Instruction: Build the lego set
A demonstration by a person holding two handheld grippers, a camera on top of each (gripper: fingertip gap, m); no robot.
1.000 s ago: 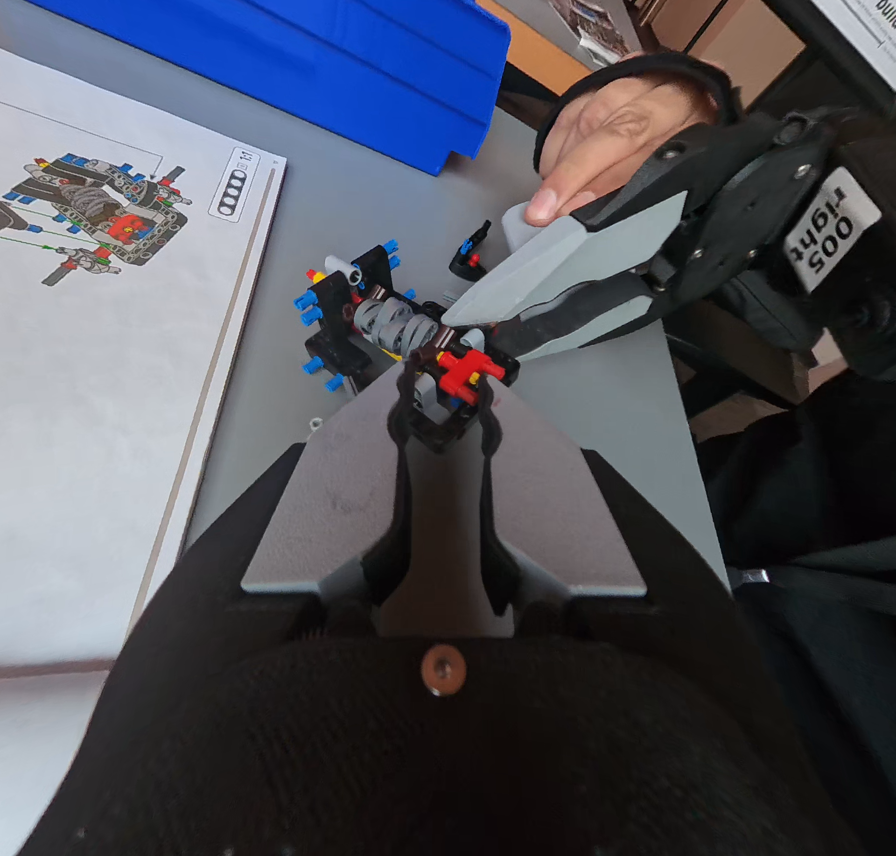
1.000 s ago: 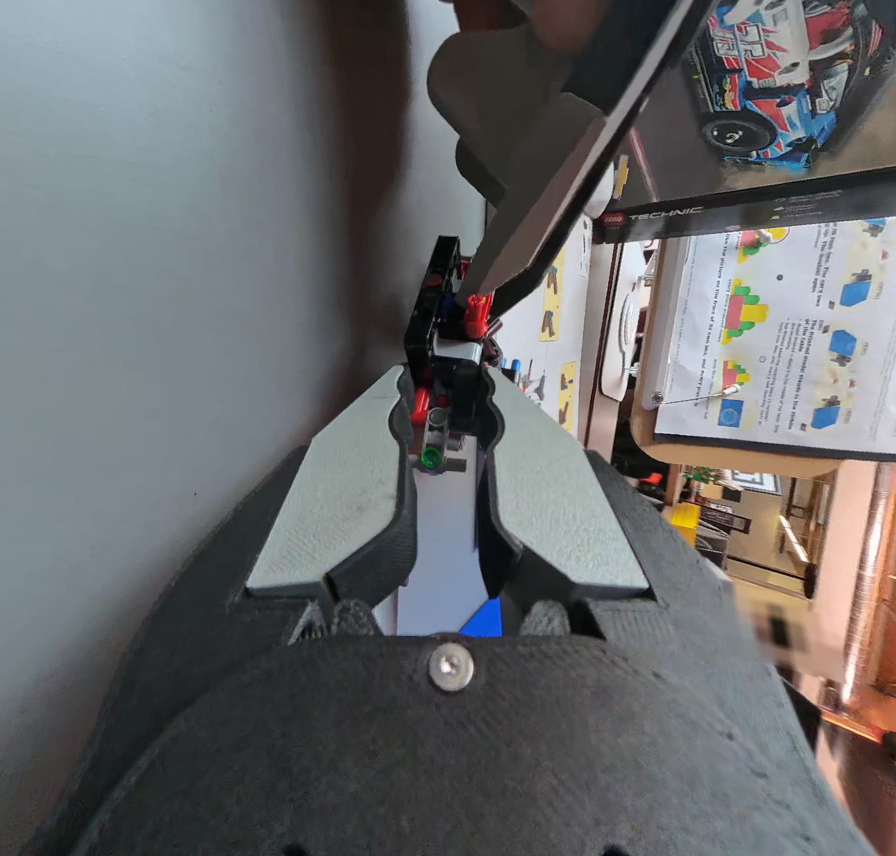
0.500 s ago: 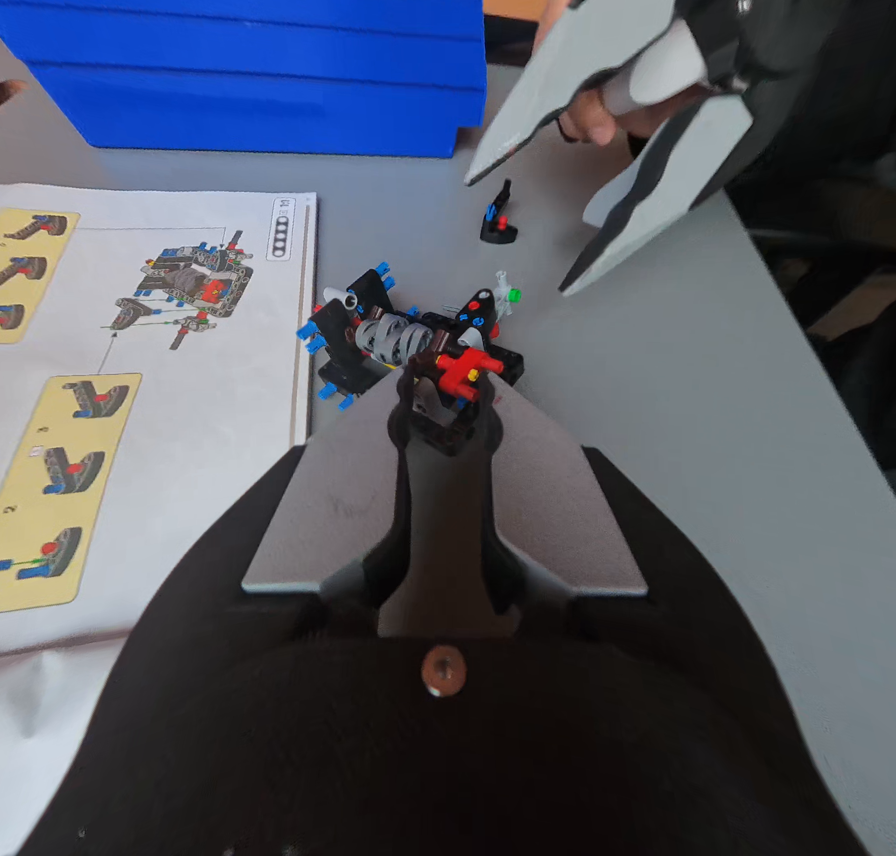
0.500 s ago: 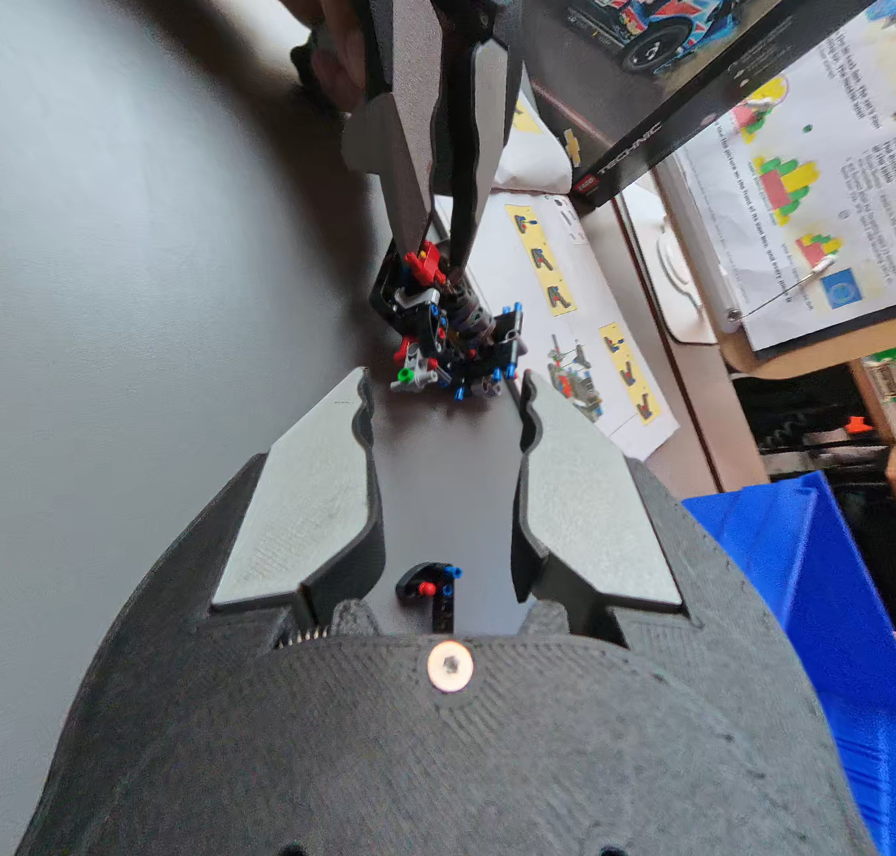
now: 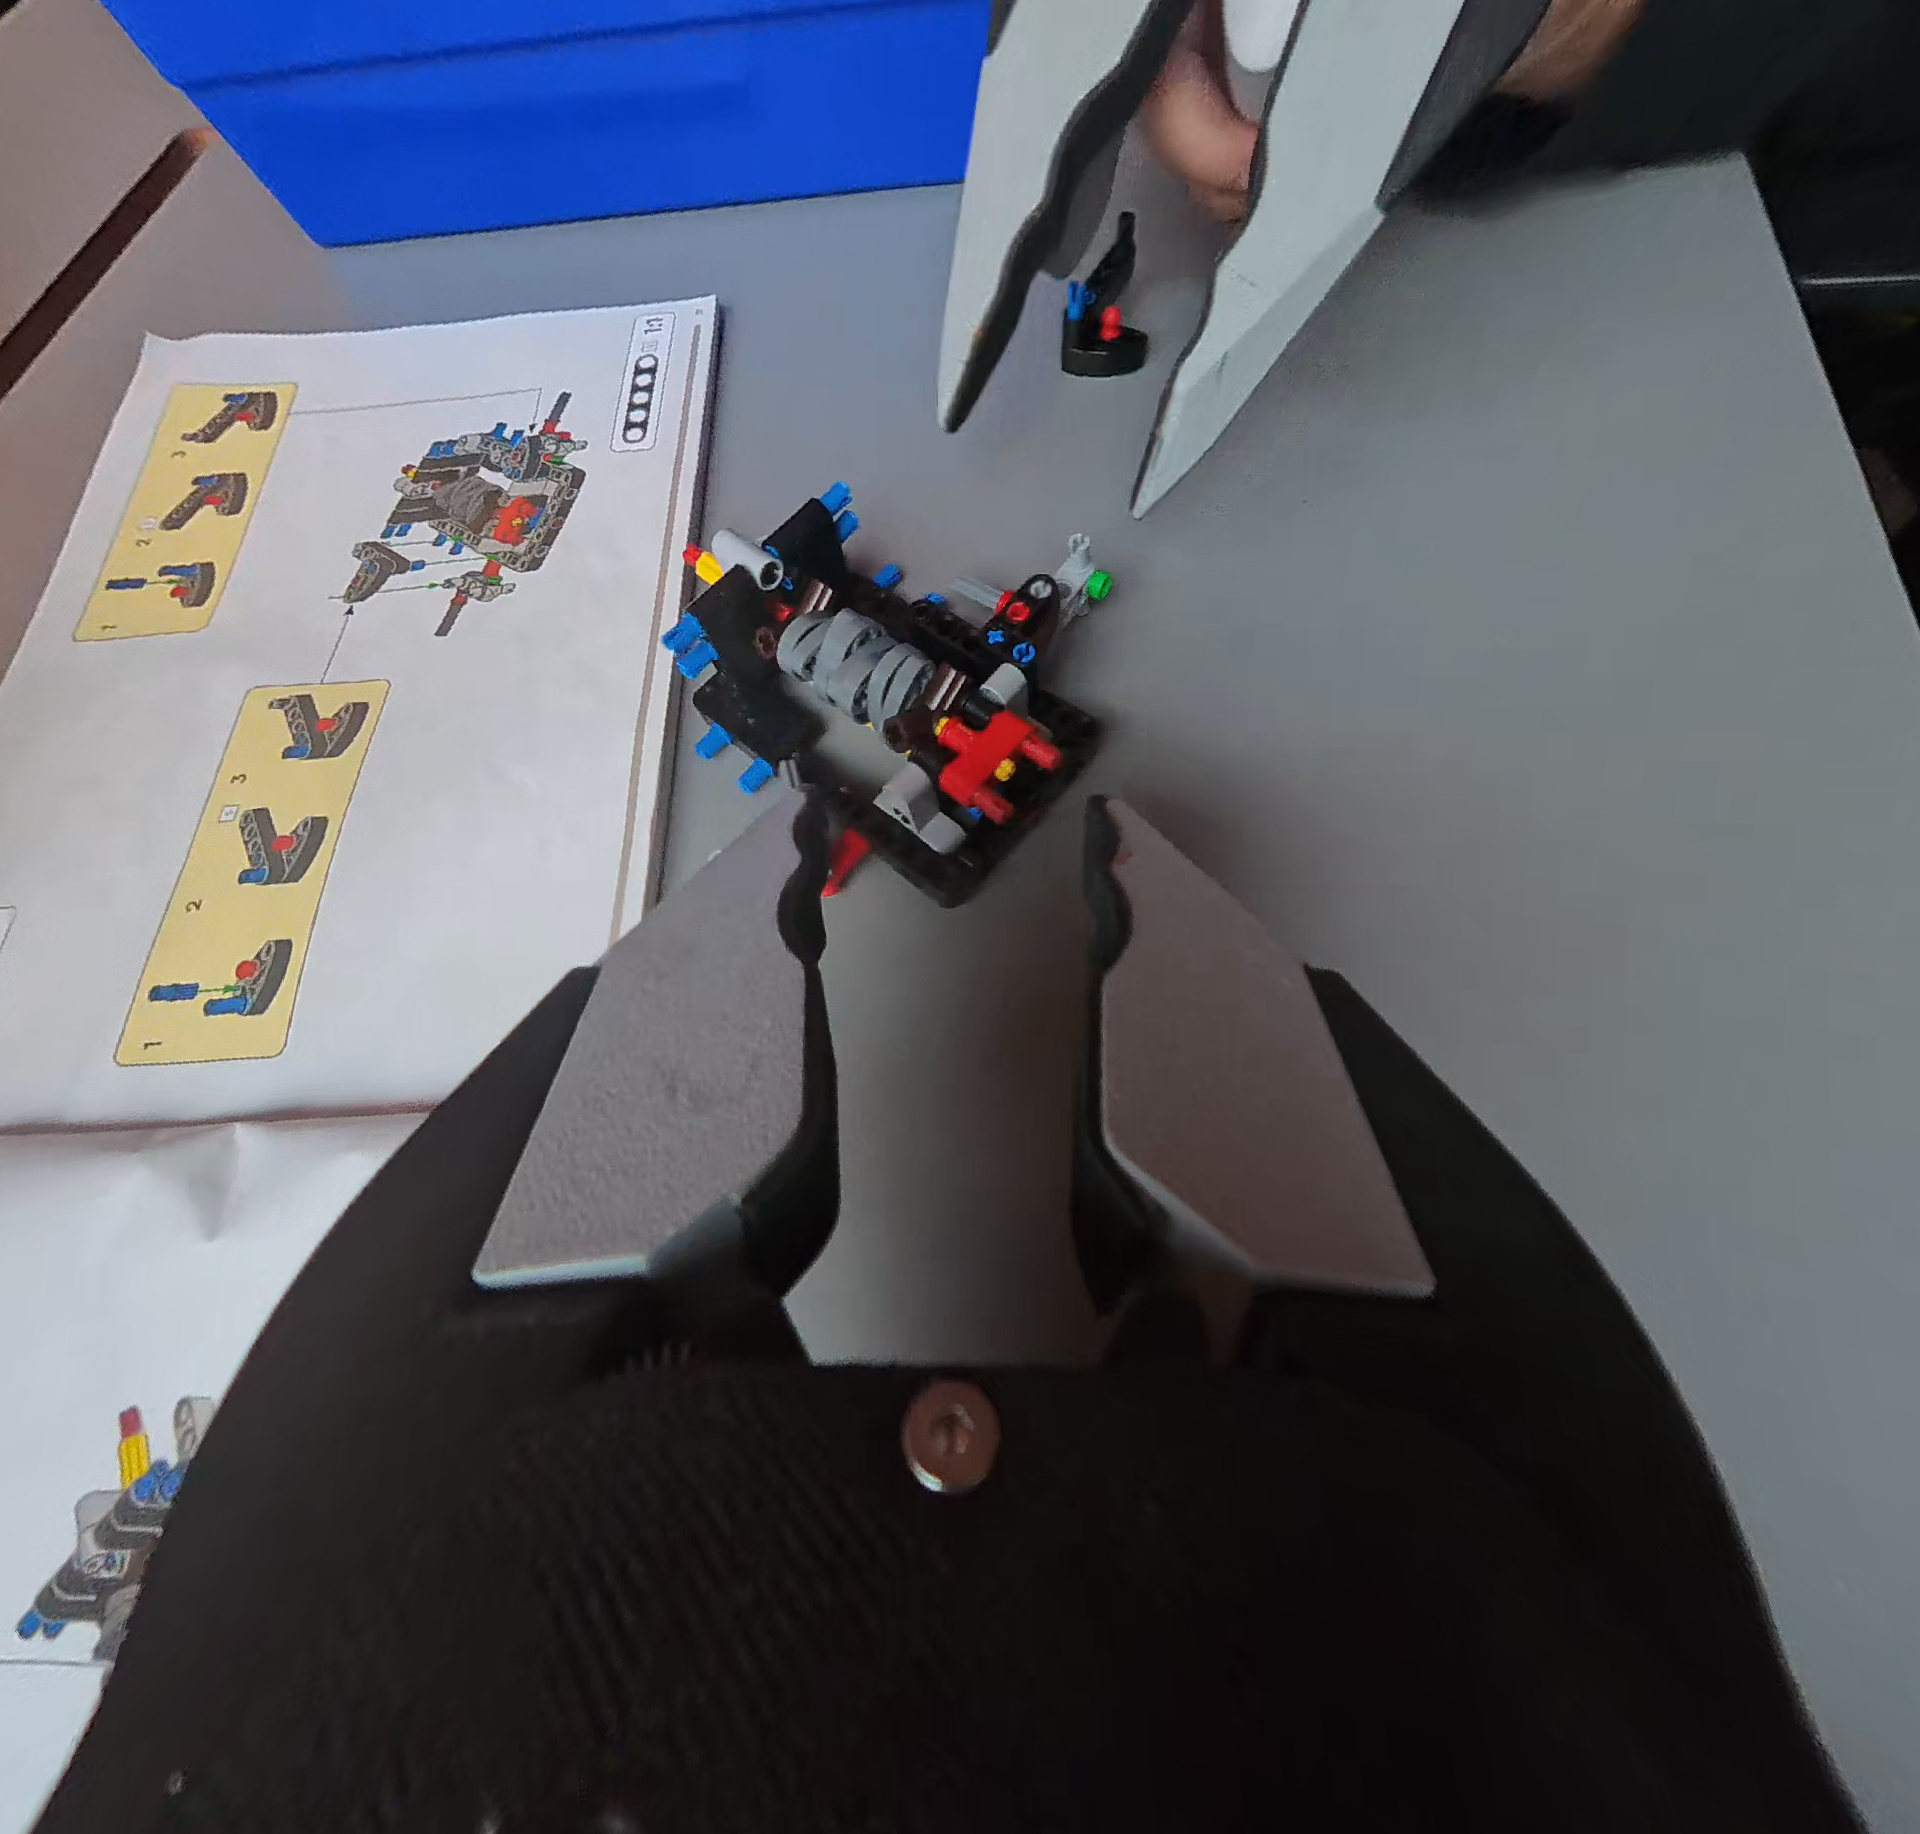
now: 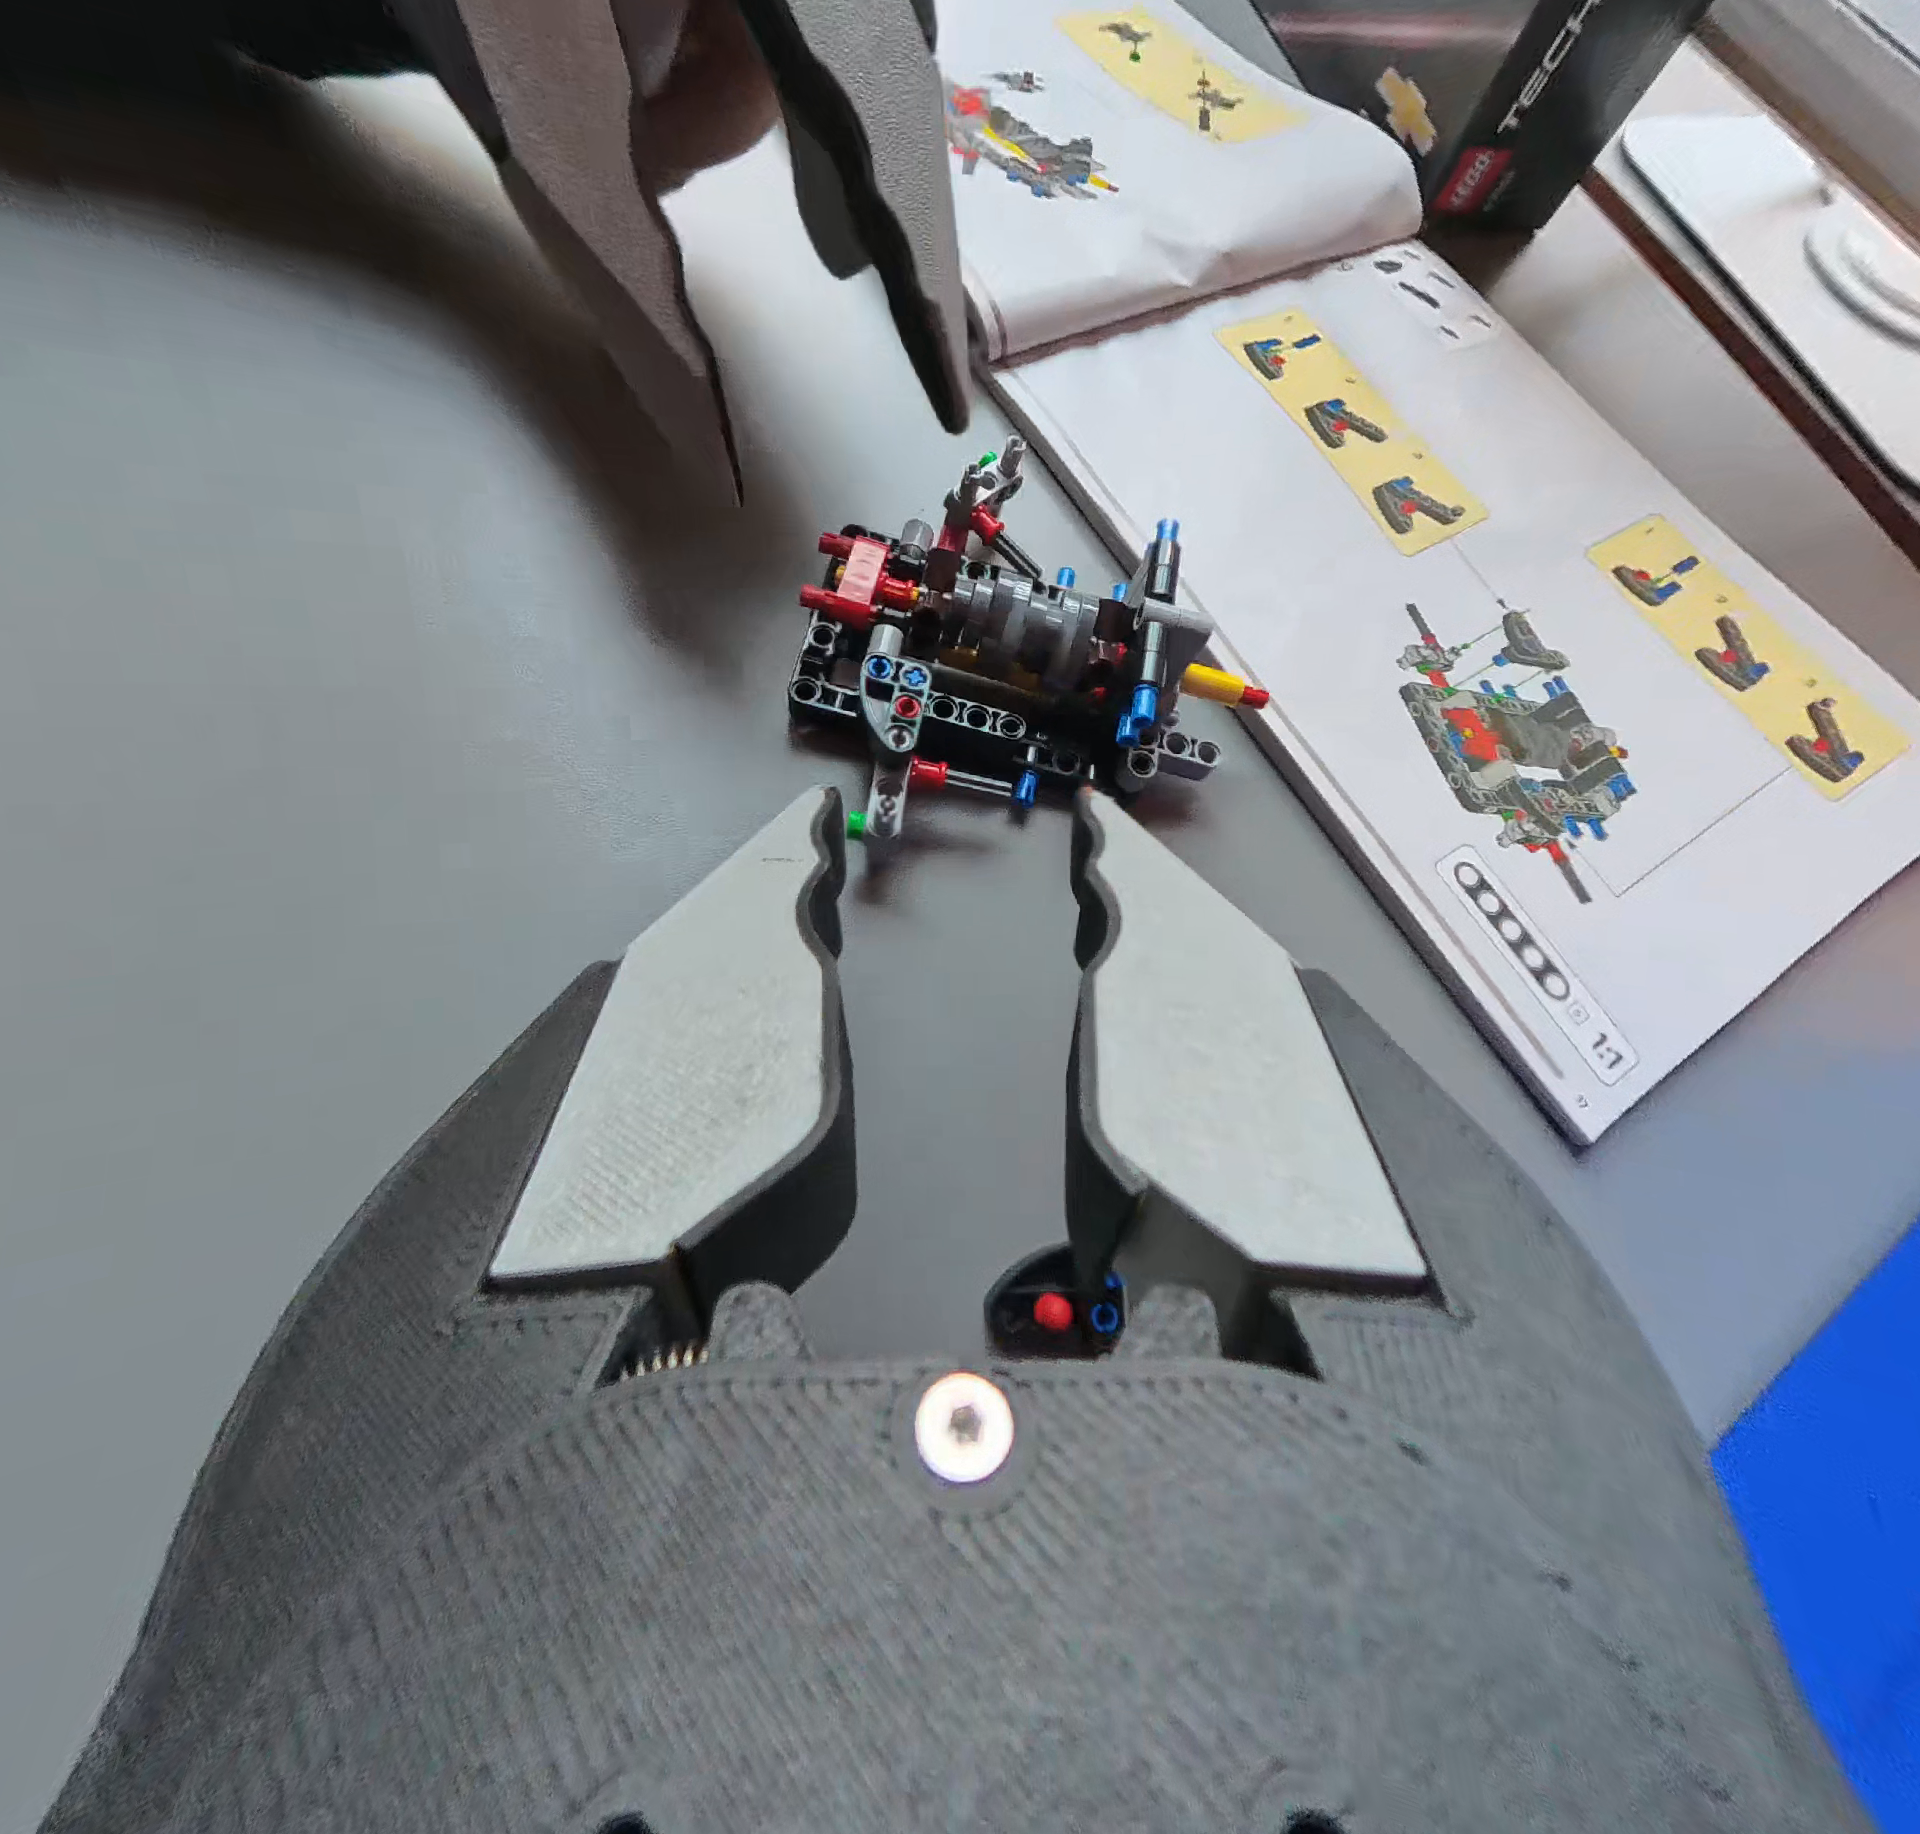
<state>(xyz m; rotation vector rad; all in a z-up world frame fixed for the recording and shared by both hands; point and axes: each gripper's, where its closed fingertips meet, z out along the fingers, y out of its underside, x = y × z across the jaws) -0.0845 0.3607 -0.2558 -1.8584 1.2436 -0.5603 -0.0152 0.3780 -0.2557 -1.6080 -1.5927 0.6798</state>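
The part-built lego assembly, a black frame with a grey spiral drum, red connector and blue pins, lies on the grey table. My left gripper is open just behind it. A corner of the frame reaches between the fingertips, but the pads do not press on it. My right gripper is open and empty, a little short of the assembly. It also shows in the left wrist view, hanging over a small black curved piece with red and blue pins. That piece lies loose on the table.
The open instruction booklet lies left of the assembly and also shows in the right wrist view. A blue bin stands at the back. The black set box stands beyond the booklet. The left gripper hangs above the assembly's far side. Tip to tip, the grippers are about 8 centimetres apart. The small black curved piece is about 9 centimetres from my right fingertips and 15 centimetres from my left. It turns up in the right wrist view as well.
My left gripper, shut on the assembly before, has opened and let it go; it now rests on the table. My right gripper let go earlier, drew back and has partly closed on nothing.
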